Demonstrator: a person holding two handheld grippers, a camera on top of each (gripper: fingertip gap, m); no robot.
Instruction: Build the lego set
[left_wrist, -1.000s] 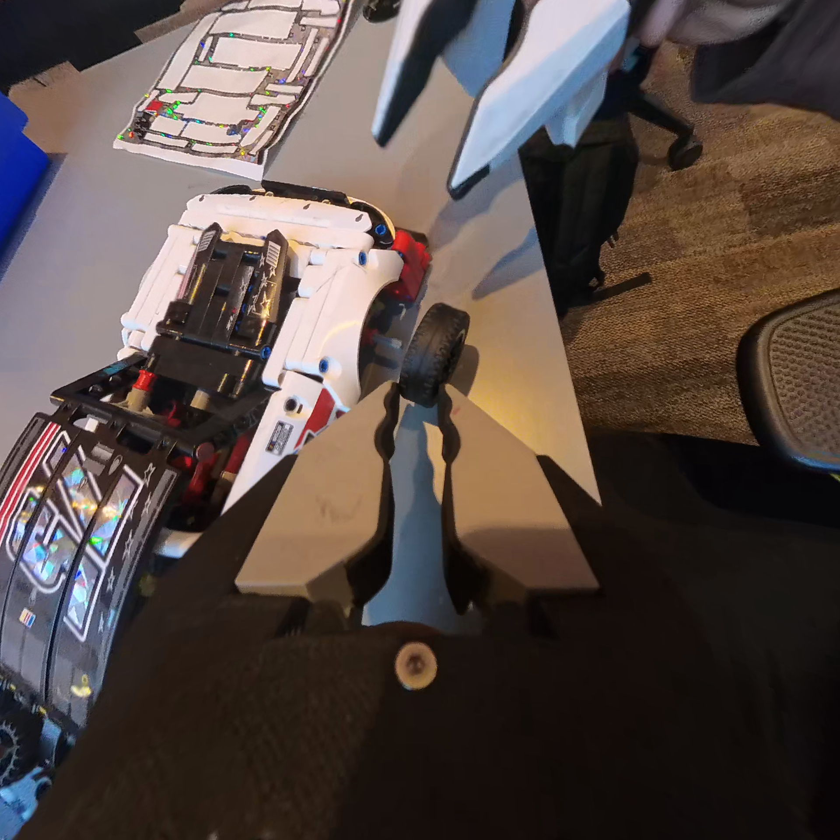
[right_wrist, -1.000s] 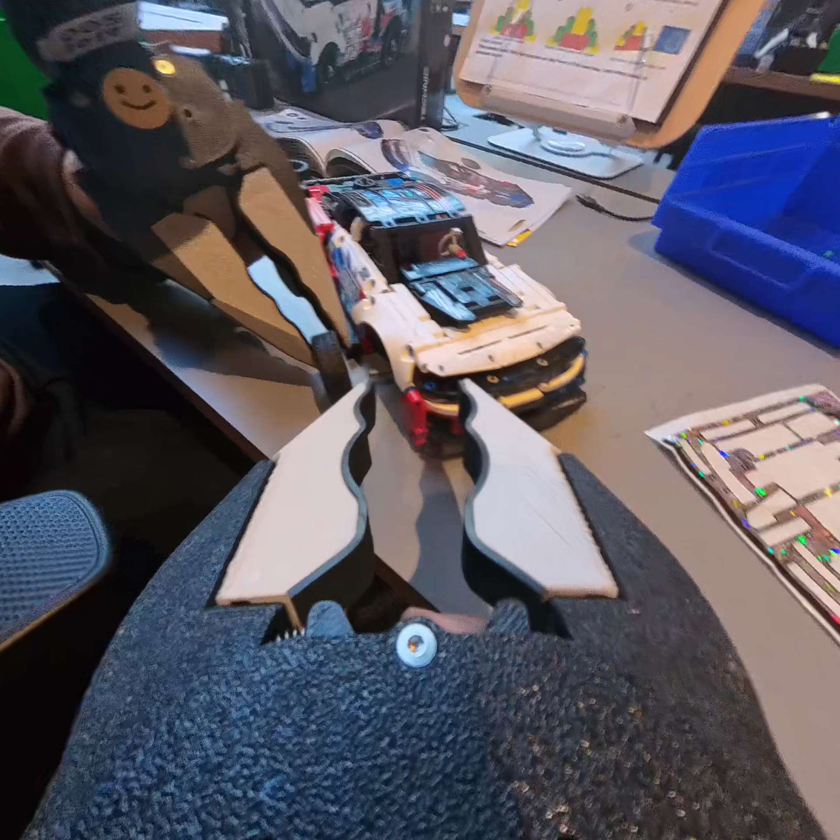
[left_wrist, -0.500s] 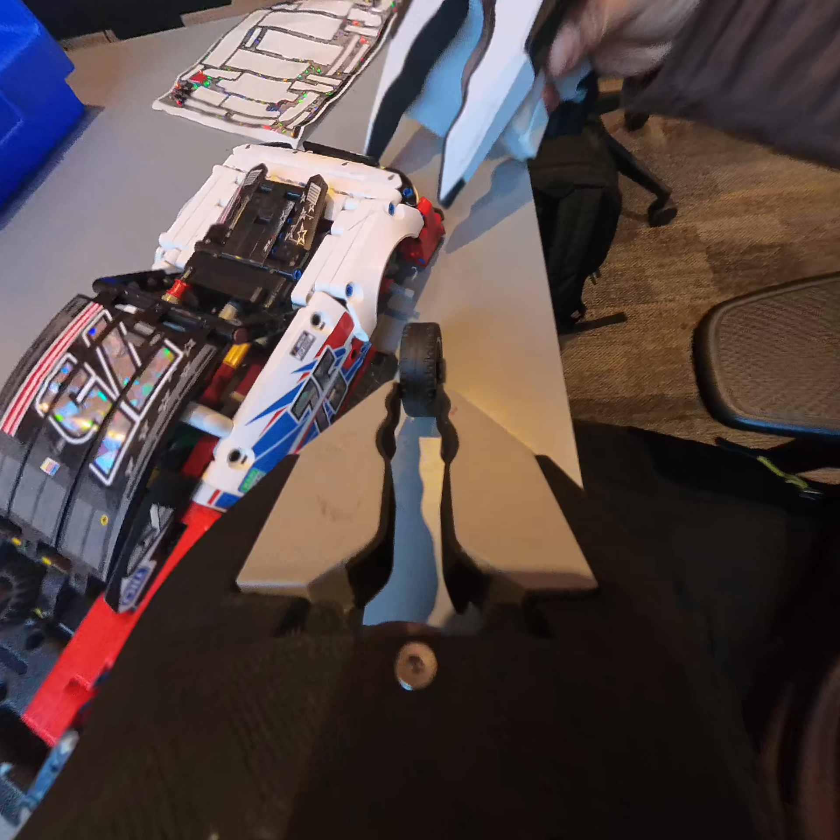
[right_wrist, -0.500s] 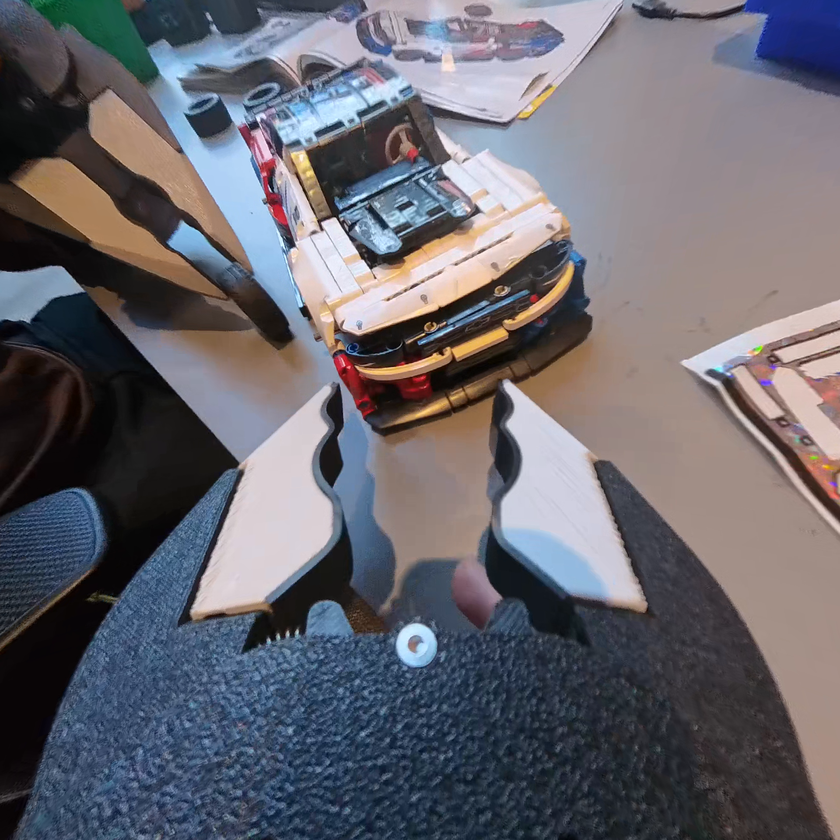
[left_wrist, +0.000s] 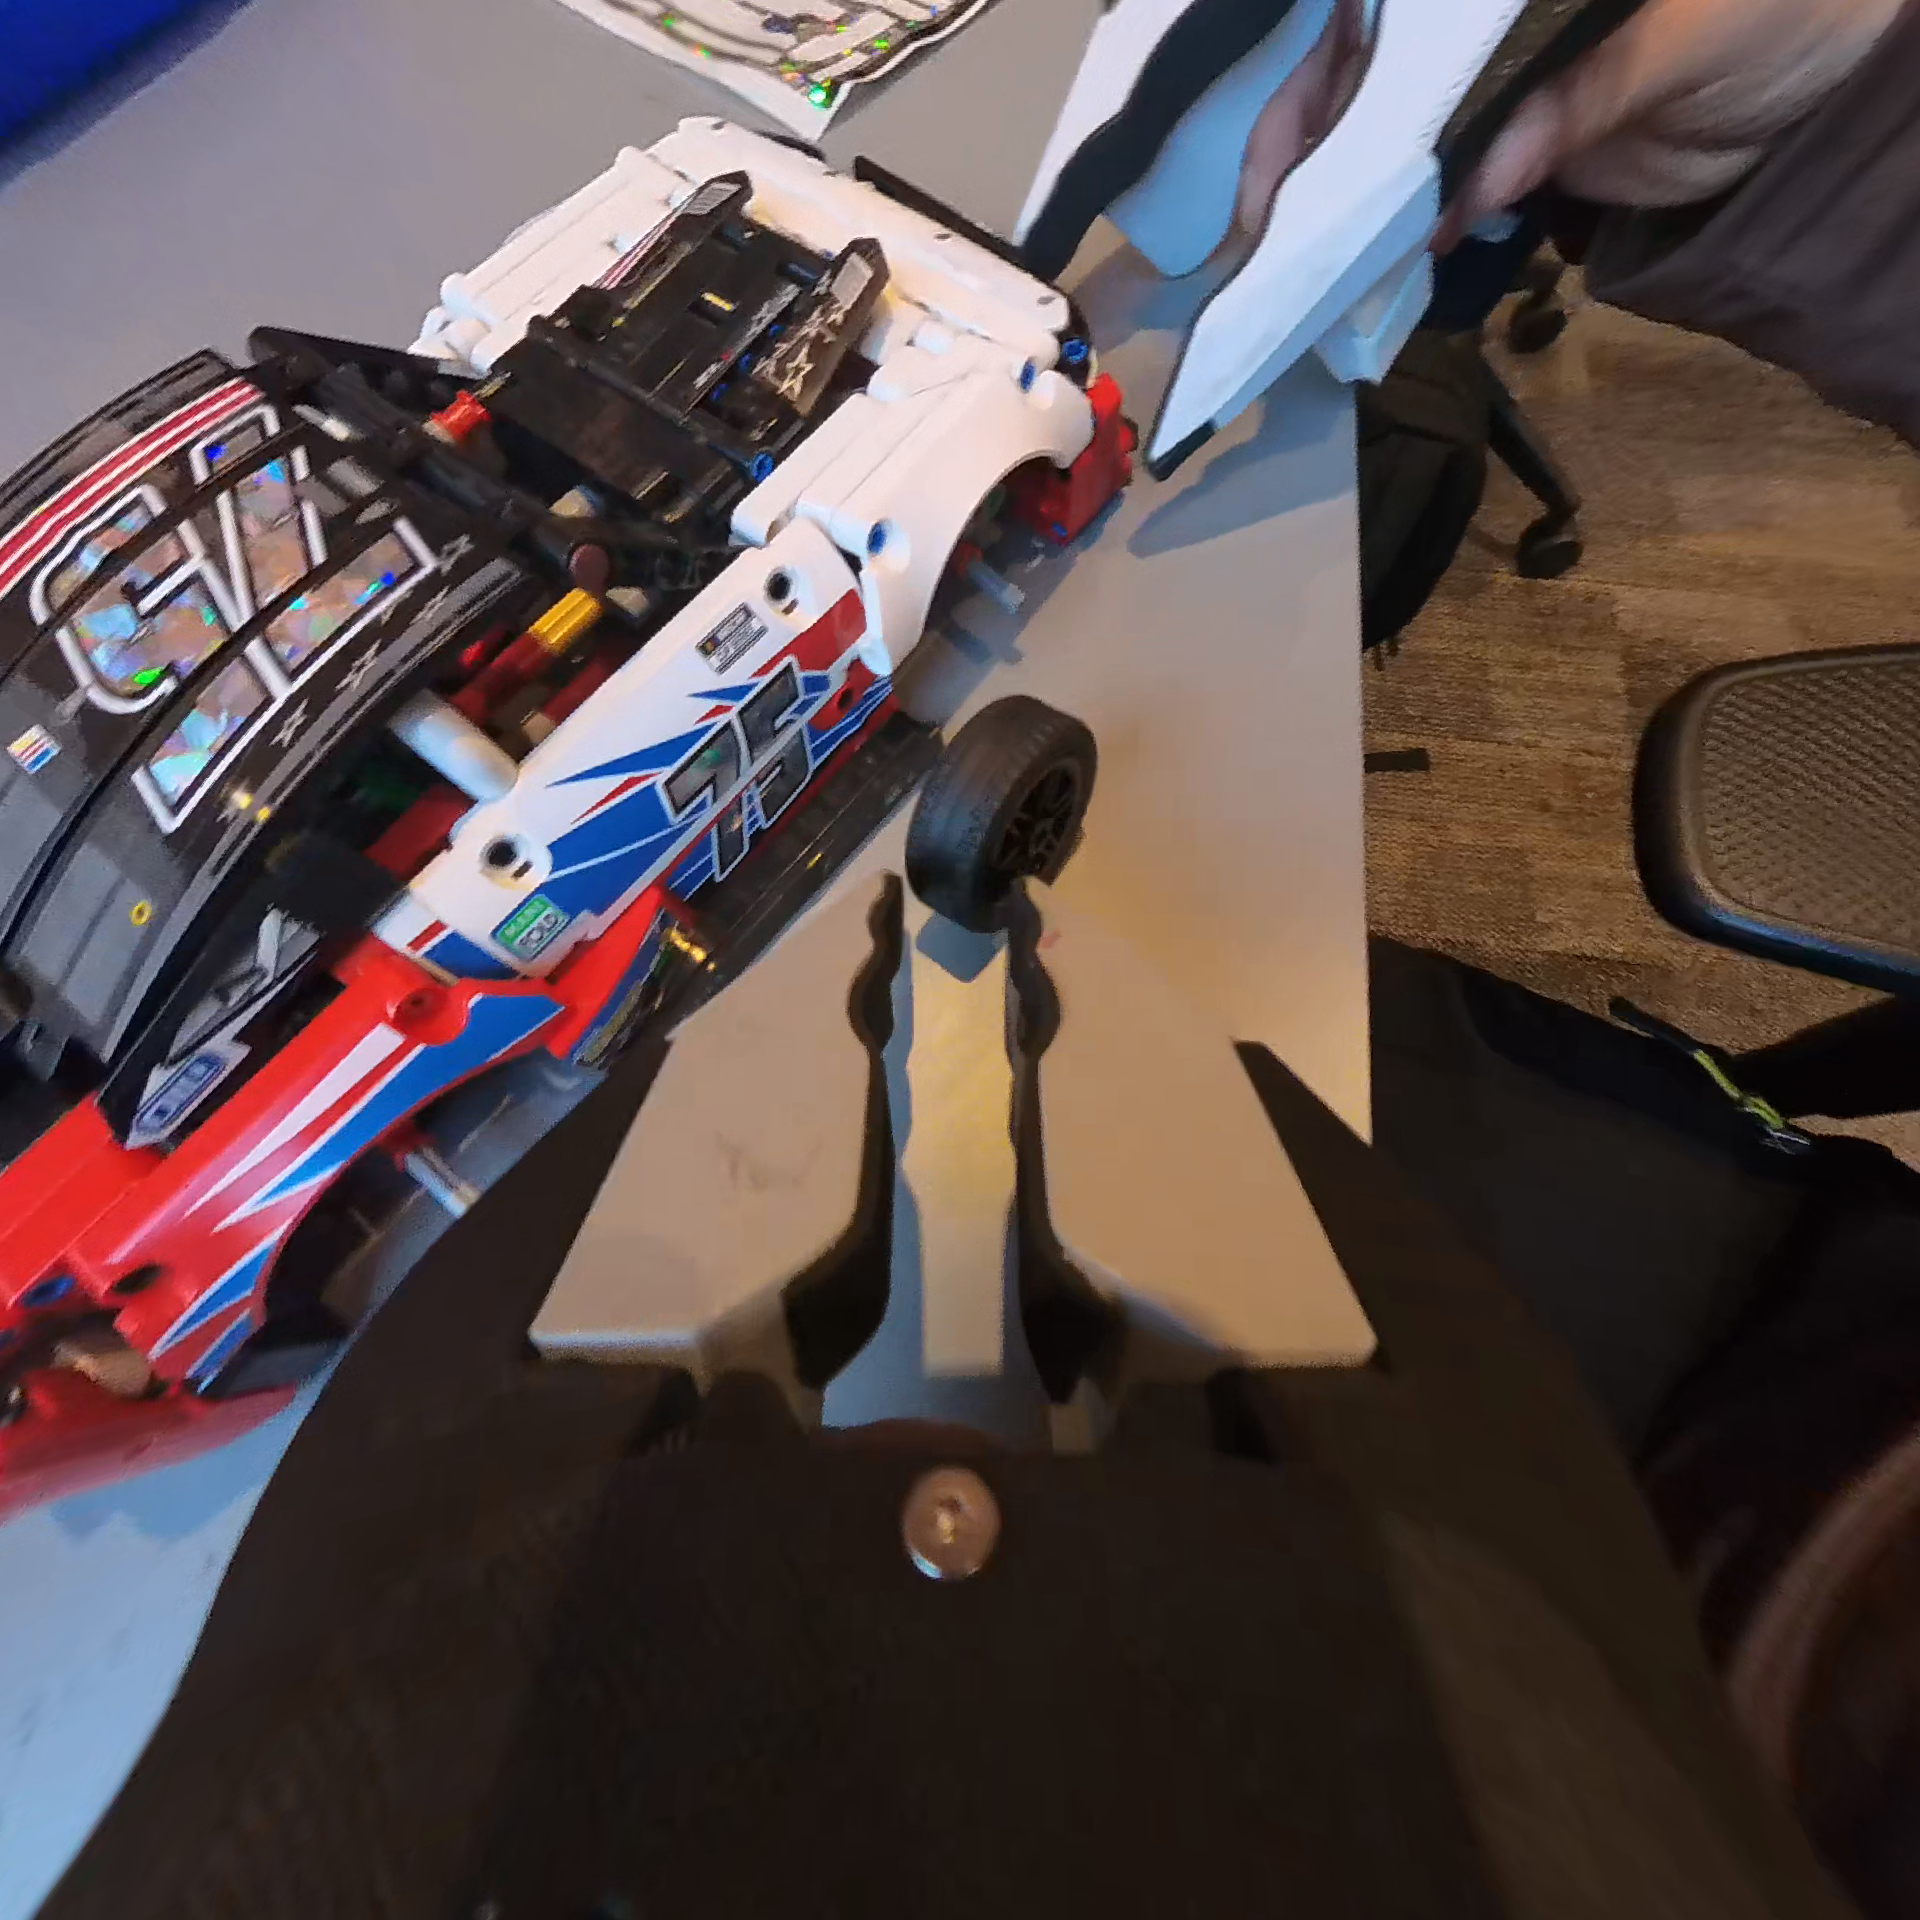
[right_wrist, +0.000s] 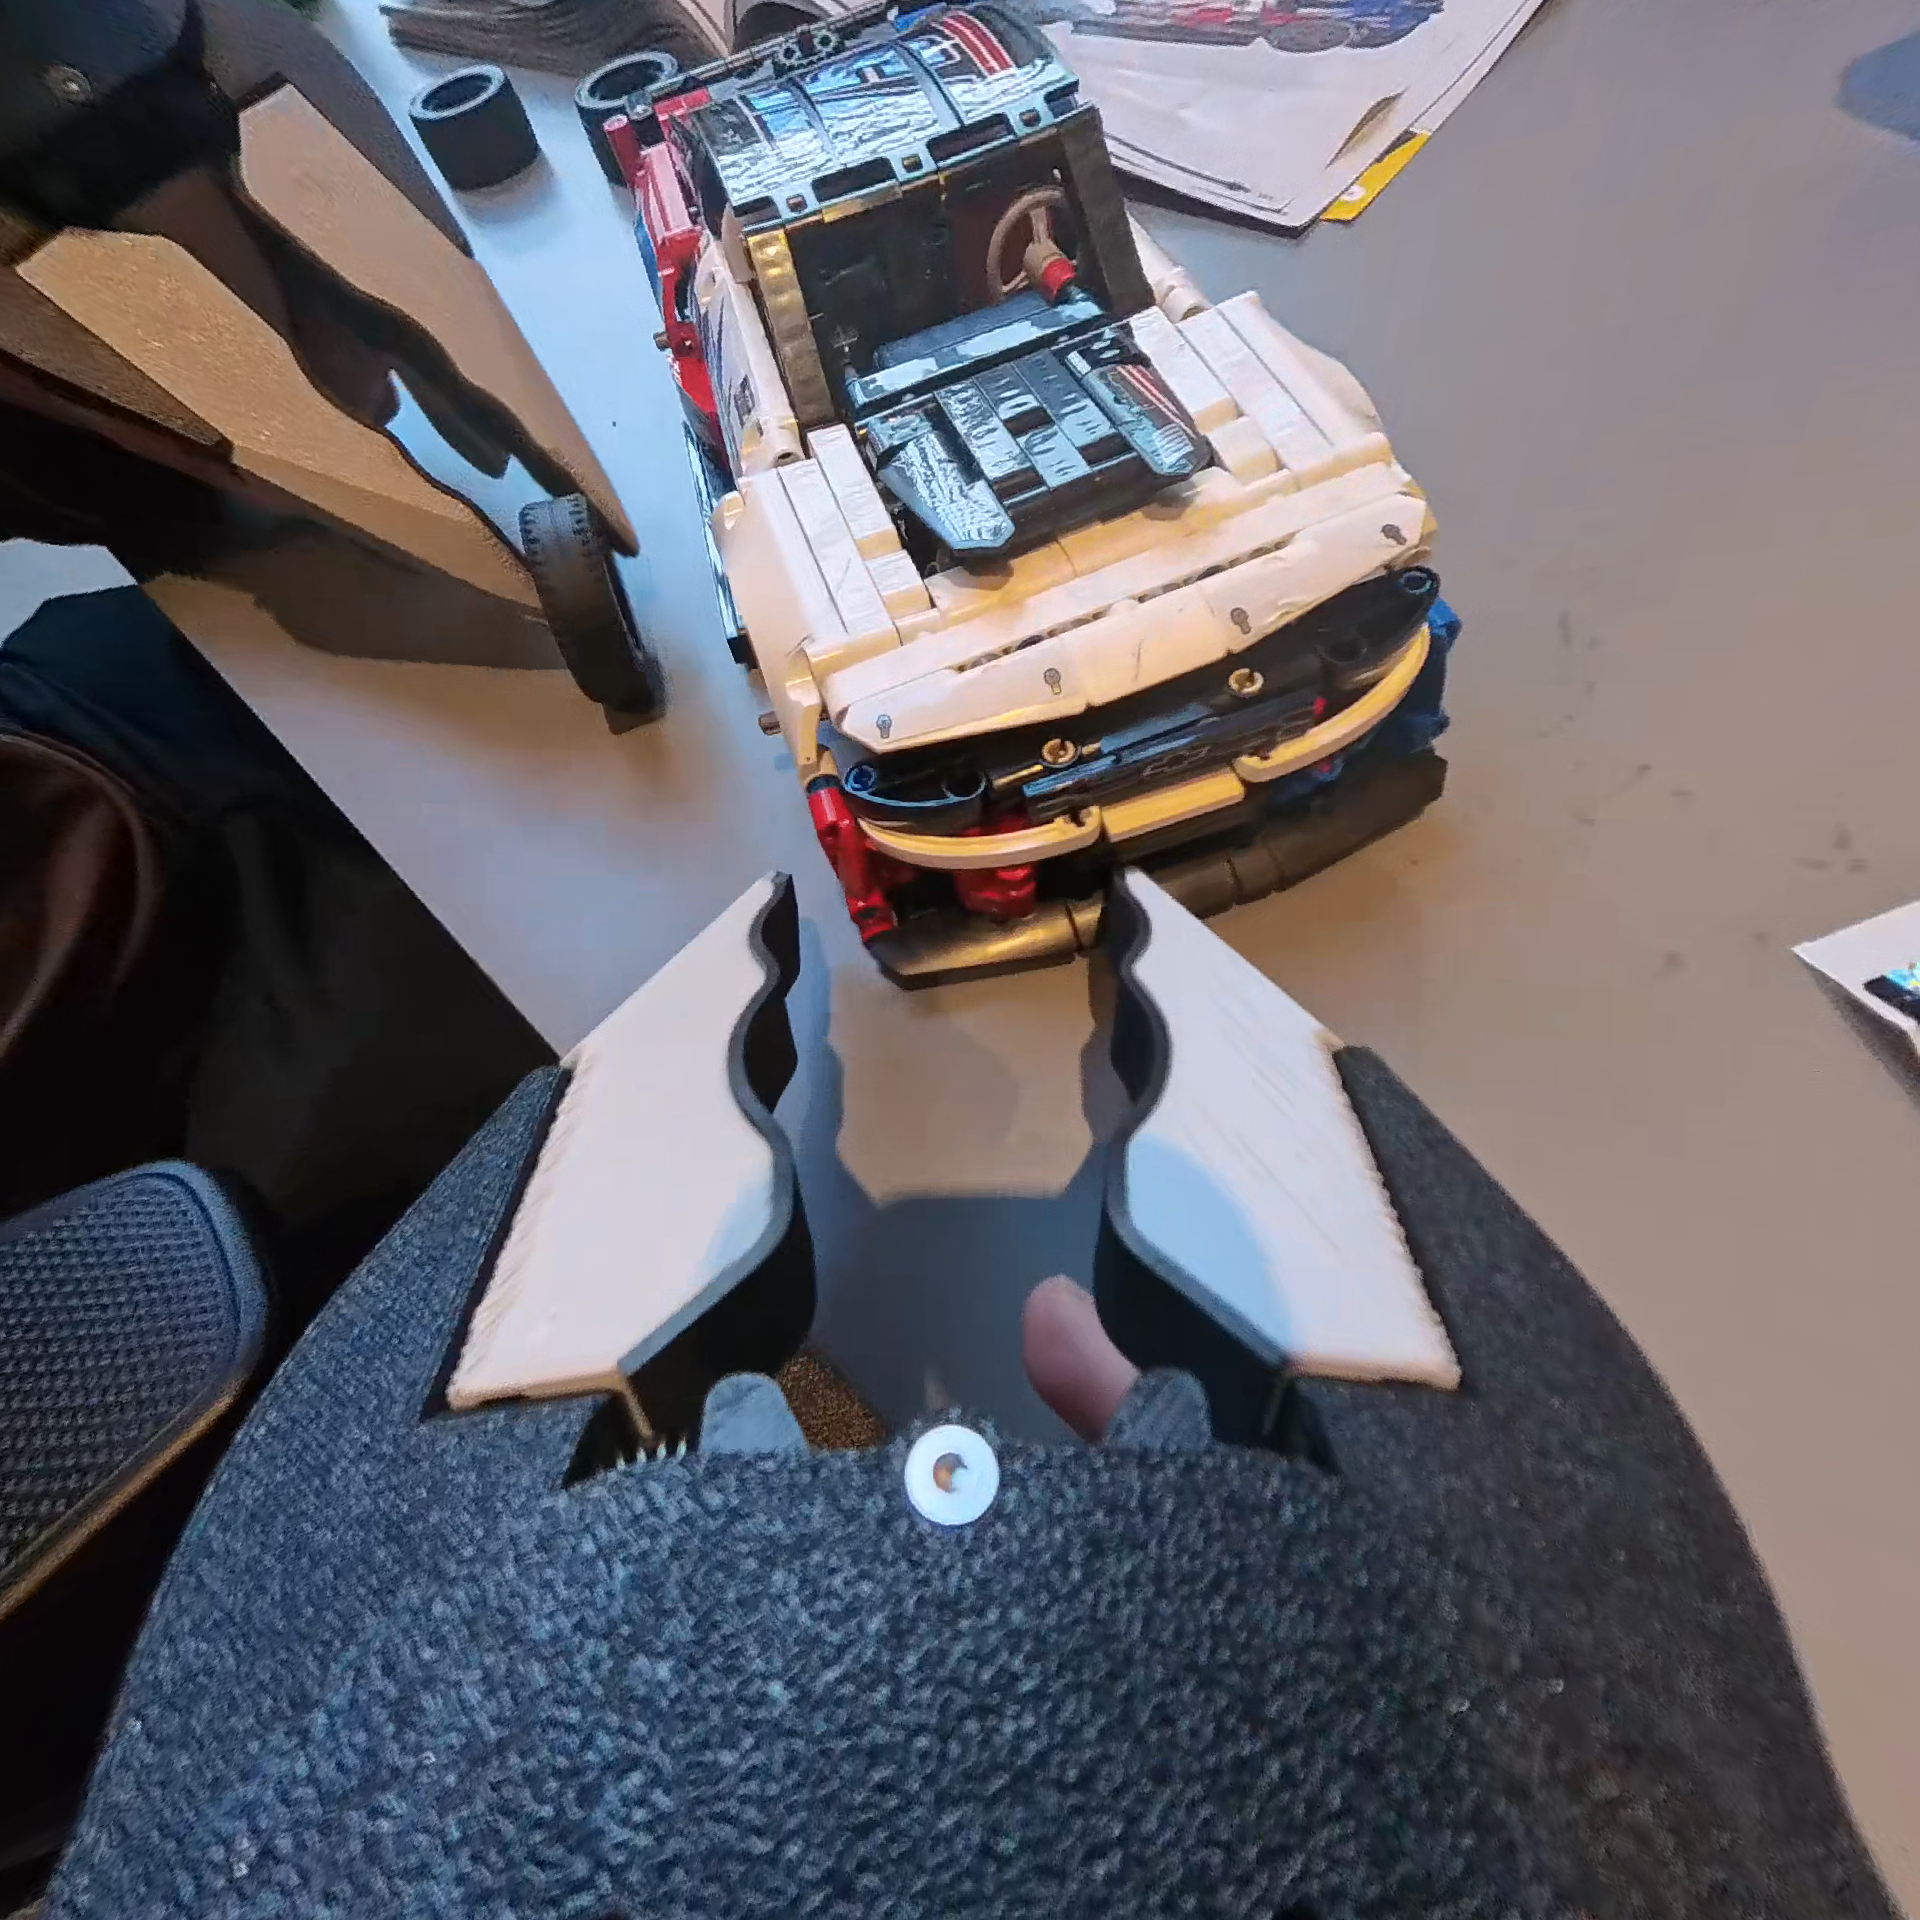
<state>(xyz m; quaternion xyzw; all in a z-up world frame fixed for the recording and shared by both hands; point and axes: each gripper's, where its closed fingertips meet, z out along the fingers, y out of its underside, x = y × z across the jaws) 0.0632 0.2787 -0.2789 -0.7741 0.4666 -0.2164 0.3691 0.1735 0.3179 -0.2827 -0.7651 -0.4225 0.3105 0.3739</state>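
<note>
One wheel (left_wrist: 1000, 812) pinched in left gripper (left_wrist: 954, 906); right gripper (right_wrist: 951, 902) gapes (before car (right_wrist: 1049, 540)).

One lego car (right_wrist: 1049, 540) sits just ahead of the right gripper's jaws. Three loose black wheels show: one wheel (left_wrist: 1000, 826) at the tips of the left gripper's jaws, two spare tyres (right_wrist: 473, 125) far beyond them. One sticker sheet (left_wrist: 790, 31) and one instruction booklet (right_wrist: 1278, 125) lie on the table (right_wrist: 1662, 416).

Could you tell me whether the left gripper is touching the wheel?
Touching. In the left wrist view the left gripper pinches the wheel at its tips; the right wrist view shows the tyre wedged between those fingers beside the car.
</note>
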